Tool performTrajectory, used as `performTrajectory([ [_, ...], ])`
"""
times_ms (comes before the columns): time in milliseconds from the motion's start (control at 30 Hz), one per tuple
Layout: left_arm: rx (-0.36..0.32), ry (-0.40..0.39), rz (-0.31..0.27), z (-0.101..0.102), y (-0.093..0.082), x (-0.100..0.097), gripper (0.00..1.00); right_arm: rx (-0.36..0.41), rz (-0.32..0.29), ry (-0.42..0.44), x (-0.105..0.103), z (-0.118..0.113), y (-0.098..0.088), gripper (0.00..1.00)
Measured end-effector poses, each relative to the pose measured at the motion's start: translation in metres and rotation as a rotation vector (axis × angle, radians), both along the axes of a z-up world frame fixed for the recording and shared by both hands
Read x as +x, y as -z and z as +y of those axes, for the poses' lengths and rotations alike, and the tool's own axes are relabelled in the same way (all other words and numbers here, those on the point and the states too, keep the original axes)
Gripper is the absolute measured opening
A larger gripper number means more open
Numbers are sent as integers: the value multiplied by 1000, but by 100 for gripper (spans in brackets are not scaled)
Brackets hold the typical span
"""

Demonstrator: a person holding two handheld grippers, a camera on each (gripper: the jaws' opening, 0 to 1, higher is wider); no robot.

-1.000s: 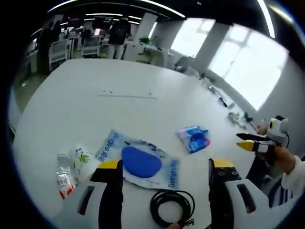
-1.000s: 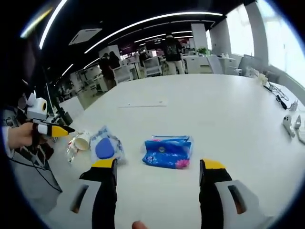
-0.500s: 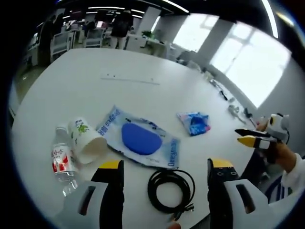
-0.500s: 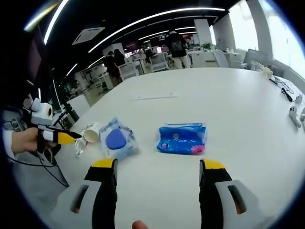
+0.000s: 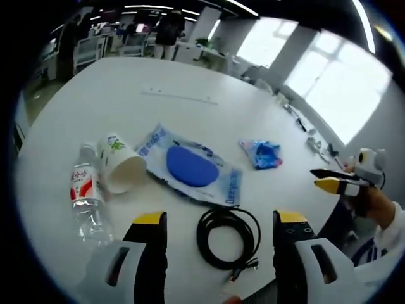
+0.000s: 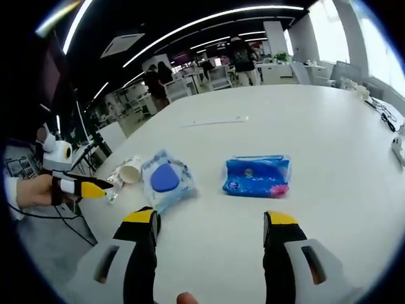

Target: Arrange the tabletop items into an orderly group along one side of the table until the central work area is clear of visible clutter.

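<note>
Yellow-tipped and spread wide, my left tool [image 5: 214, 221] hangs over the near edge of the white surface [image 5: 190, 76] gripping nothing, and my right tool [image 6: 210, 221] is likewise parted and empty above bare tabletop. Between the left jaws lies the coiled black cable [image 5: 228, 239], closest of all; beyond it the clear packet with the blue pad [image 5: 190, 166], to its left the tipped paper cup [image 5: 121, 163] touching the water bottle [image 5: 85, 196] lying on its side, and further right the blue tissue pack [image 5: 261, 154].

My worry is the cable: a pinch on one loop could let the rest uncoil and trail off the edge. The bottle and cup, both round and lying down, could roll away if nudged. The flat packet may slide rather than lift.

From the left tool view I see the cable and the bottle's red label plainly. The right tool view gives me the tissue pack's printed face [image 6: 256, 177] just ahead, apart from the packet [image 6: 166, 180], with the cup's mouth [image 6: 131, 170] beyond.
</note>
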State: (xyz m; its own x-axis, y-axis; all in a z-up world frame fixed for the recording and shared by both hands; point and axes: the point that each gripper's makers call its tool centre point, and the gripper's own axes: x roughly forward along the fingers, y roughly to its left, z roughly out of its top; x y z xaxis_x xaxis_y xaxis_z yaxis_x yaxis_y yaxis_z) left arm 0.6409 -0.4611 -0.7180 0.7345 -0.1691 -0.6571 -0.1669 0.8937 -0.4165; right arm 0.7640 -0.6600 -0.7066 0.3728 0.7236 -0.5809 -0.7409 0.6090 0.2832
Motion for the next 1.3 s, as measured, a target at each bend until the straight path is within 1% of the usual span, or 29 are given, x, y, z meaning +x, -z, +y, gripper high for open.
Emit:
performTrajectory([
  [167, 11, -7, -4, 0, 0, -1, 63, 2, -10, -12, -3, 11, 0, 64],
  [300, 19, 10, 17, 1, 11, -3, 63, -1, 5, -41, -11, 23, 7, 64],
  [433, 22, 29, 39, -6, 20, -6, 62, -12, 20, -72, -26, 34, 15, 63],
  [567, 33, 43, 51, -11, 30, -8, 60, -28, 24, -96, -36, 43, 26, 62],
  [633, 27, 50, 56, -13, 34, -8, 60, -30, 36, -113, -48, 48, 26, 62],
  [700, 27, 56, 62, -17, 37, -9, 59, -37, 38, -130, -52, 55, 30, 62],
  [833, 60, 71, 72, -18, 45, -10, 57, -44, 46, -171, -66, 69, 32, 61],
  [900, 62, 68, 78, -19, 48, -11, 56, -47, 53, -185, -70, 77, 38, 60],
  [967, 59, 65, 83, -20, 51, -13, 55, -57, 60, -204, -79, 85, 43, 59],
  [1033, 57, 63, 91, -22, 54, -14, 54, -64, 69, -226, -84, 92, 49, 58],
  [1100, 57, 64, 99, -23, 57, -16, 53, -87, 81, -244, -91, 96, 57, 57],
  [1167, 58, 62, 106, -24, 59, -17, 52, -95, 83, -257, -99, 99, 59, 56],
  [1233, 55, 57, 106, -25, 59, -18, 51, -106, 98, -262, -99, 102, 69, 52],
  [1300, 53, 59, 109, -26, 60, -19, 50, -115, 110, -261, -102, 102, 73, 49],
])
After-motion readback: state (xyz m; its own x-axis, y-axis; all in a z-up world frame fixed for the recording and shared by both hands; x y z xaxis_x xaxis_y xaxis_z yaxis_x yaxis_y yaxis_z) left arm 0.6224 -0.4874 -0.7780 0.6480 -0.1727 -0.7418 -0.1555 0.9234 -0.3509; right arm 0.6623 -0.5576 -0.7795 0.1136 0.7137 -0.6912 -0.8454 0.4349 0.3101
